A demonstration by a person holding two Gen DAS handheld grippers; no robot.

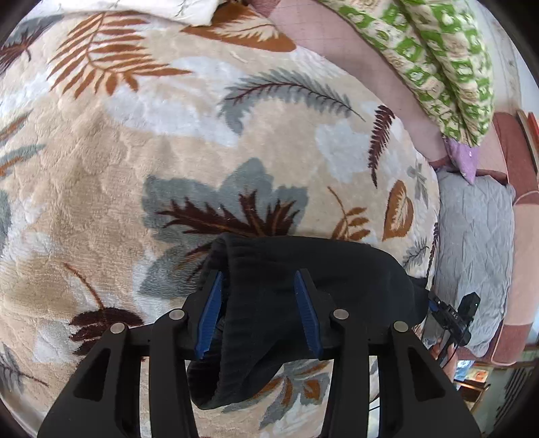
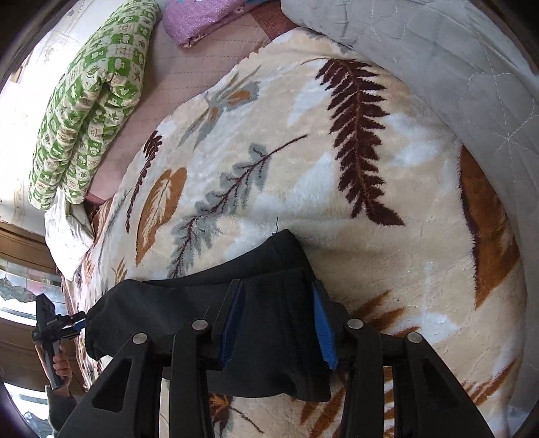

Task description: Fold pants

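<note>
The black pants (image 1: 303,276) hang stretched between my two grippers above a beige leaf-patterned blanket (image 1: 141,141). My left gripper (image 1: 259,283) holds one ribbed end of the pants between its blue pads (image 1: 210,313). My right gripper (image 2: 278,293) holds the other end of the pants (image 2: 269,320) between its blue pads (image 2: 325,333). The fabric fills the gap between each pair of fingers. The right gripper shows at the right edge of the left wrist view (image 1: 454,313). The left gripper shows at the left edge of the right wrist view (image 2: 57,326).
A folded green-and-cream quilt (image 1: 434,64) lies on a pink sheet (image 1: 320,37) at the far side of the bed. A grey quilted cover (image 2: 438,54) lies beside the blanket. A purple cloth (image 2: 202,17) lies near the quilt.
</note>
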